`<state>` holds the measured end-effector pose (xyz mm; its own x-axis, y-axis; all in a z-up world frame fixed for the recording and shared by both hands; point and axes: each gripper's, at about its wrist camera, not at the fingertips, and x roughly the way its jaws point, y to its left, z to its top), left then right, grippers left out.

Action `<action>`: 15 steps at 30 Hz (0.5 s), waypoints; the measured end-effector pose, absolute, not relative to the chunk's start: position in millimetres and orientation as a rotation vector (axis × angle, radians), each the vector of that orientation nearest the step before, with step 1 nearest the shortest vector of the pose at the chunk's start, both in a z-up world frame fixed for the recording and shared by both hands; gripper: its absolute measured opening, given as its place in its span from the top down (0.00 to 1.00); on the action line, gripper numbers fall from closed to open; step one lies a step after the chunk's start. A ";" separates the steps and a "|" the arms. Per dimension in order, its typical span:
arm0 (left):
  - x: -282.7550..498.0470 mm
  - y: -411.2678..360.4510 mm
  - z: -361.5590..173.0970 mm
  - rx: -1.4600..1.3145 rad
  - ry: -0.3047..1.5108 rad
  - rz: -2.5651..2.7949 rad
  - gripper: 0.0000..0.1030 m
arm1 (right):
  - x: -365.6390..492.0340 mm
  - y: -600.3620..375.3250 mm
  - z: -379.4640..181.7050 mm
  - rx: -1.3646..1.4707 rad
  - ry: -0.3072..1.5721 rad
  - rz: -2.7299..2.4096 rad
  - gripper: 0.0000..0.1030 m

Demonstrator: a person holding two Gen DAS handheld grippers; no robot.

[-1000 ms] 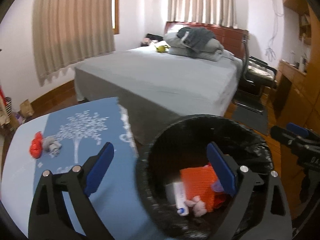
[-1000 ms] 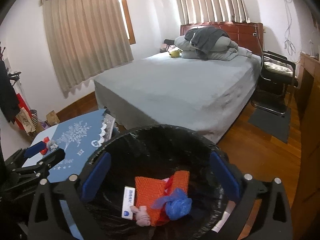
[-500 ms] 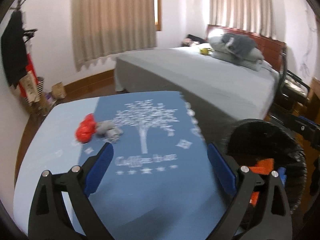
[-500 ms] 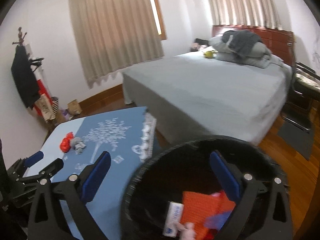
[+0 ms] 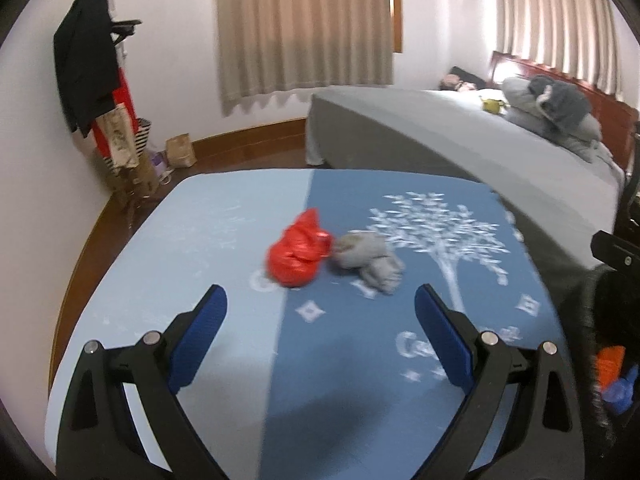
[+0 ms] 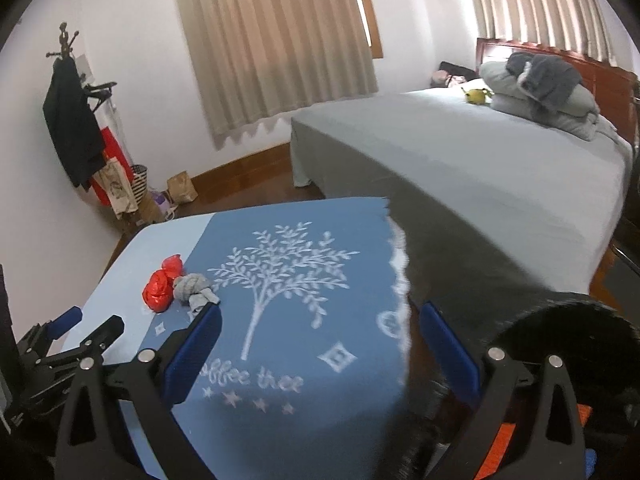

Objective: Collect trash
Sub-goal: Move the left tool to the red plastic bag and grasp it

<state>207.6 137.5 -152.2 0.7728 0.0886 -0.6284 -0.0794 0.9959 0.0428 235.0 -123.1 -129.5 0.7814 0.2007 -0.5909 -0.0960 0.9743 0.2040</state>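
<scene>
A crumpled red plastic bag (image 5: 298, 254) and a grey cloth wad (image 5: 368, 256), touching, are seen ahead between the spread, empty fingers of the left gripper (image 5: 320, 334). The right gripper (image 6: 320, 354) is likewise held open and empty, the black bin (image 6: 560, 344) lying by its right finger.

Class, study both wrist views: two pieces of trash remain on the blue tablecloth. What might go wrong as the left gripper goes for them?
1. The crumpled red plastic bag touches the grey knotted cloth wad; the open left gripper may grab one and knock the other away.
2. The bag looks slippery and may slide out of the pads.
3. Closing too low could snag the blue tree-print tablecloth.
</scene>
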 end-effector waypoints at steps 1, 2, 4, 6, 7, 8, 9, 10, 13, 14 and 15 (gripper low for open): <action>213.7 142.4 -155.7 0.013 0.688 0.100 0.11 | 240.3 -118.1 -132.2 0.162 0.660 0.164 0.05; 220.8 147.4 -159.9 0.012 0.697 0.108 0.11 | 246.0 -112.9 -134.9 0.157 0.666 0.167 0.05; 232.7 155.9 -167.0 0.009 0.707 0.116 0.11 | 259.0 -102.1 -141.6 0.148 0.678 0.172 0.05; 247.5 162.9 -175.1 0.010 0.725 0.122 0.11 | 270.6 -93.3 -147.9 0.141 0.692 0.175 0.05; 252.3 164.4 -177.9 0.009 0.734 0.123 0.11 | 273.8 -90.9 -150.2 0.139 0.696 0.175 0.05; 258.5 166.6 -182.0 0.004 0.746 0.124 0.11 | 276.9 -87.3 -152.8 0.137 0.701 0.176 0.05; 262.9 168.6 -185.1 -0.002 0.753 0.122 0.11 | 281.2 -84.9 -155.4 0.134 0.707 0.176 0.05; 268.4 170.8 -187.7 -0.005 0.757 0.121 0.12 | 285.2 -82.5 -157.7 0.131 0.713 0.177 0.05; 284.9 176.9 -195.6 -0.008 0.784 0.123 0.21 | 292.0 -77.2 -162.3 0.123 0.720 0.180 0.05; 289.0 178.4 -197.6 -0.012 0.792 0.122 0.22 | 292.9 -76.5 -163.8 0.122 0.723 0.182 0.05; 291.0 178.2 -199.0 -0.013 0.796 0.122 0.22 | 294.3 -75.2 -165.6 0.121 0.727 0.183 0.05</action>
<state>291.0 178.2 -199.0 0.6932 0.1048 -0.7131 -0.1143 0.9928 0.0349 294.3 -75.2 -165.6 0.7324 0.2074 -0.6486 -0.1239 0.9772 0.1726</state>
